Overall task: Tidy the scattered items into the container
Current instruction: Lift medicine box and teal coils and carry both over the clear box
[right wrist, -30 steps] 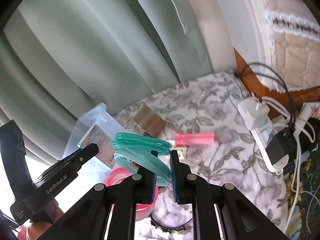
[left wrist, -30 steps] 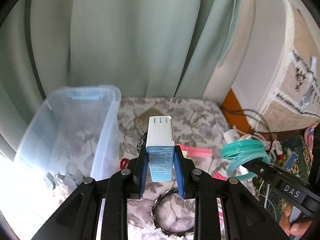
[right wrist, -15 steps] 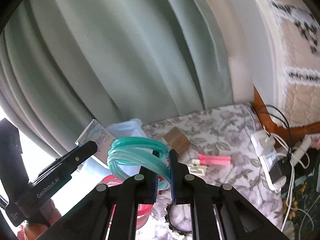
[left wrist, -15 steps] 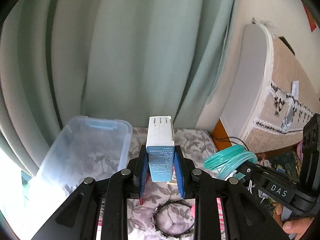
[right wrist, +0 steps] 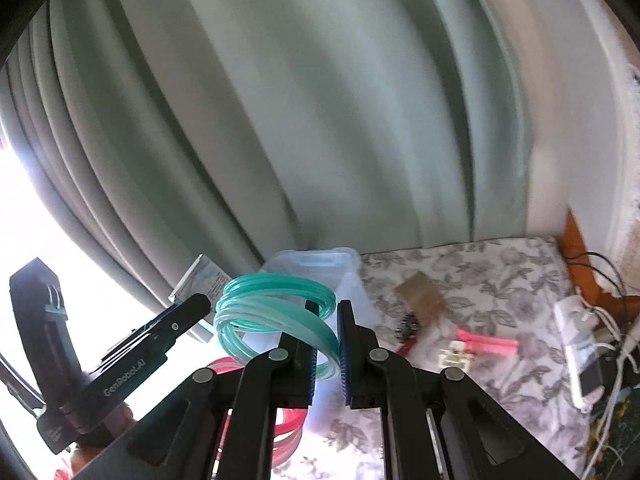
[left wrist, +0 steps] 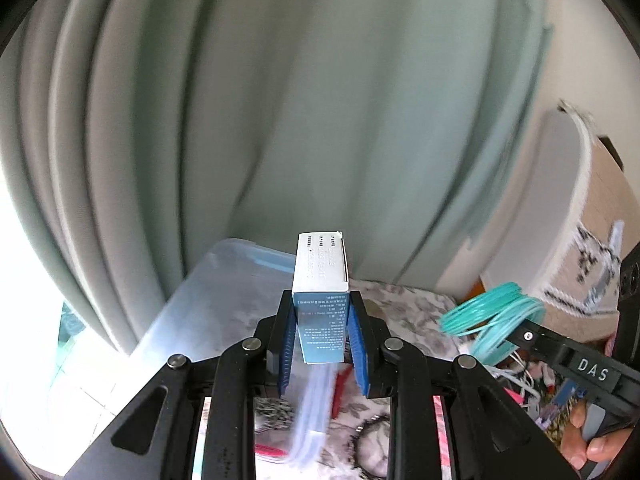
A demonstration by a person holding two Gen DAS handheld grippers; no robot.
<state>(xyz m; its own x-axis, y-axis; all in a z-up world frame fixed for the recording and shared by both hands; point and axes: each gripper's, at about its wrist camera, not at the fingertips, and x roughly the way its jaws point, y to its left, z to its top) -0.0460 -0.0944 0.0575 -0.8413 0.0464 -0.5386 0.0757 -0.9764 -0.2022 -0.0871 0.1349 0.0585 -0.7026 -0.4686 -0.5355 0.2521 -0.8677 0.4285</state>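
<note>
My left gripper (left wrist: 321, 322) is shut on a blue and white carton (left wrist: 321, 296), held upright in the air above the near end of the clear plastic container (left wrist: 224, 296). My right gripper (right wrist: 327, 330) is shut on a coil of teal tubing (right wrist: 272, 304), raised beside the container (right wrist: 320, 266), which stands just behind the coil. The teal coil (left wrist: 494, 314) shows to the right in the left wrist view. The carton (right wrist: 200, 280) shows at the left in the right wrist view.
On the floral cloth (right wrist: 500, 280) lie a brown card box (right wrist: 420, 298), a pink clip (right wrist: 488, 346), a small white part (right wrist: 454, 358) and a pink coil (right wrist: 286, 432). A power strip with cables (right wrist: 580, 344) lies at the right. Green curtains (right wrist: 320, 100) hang behind.
Both grippers have risen and tilted upward with their loads, so the curtain fills more of each view. The container now sits lower and nearer the gripper tips.
</note>
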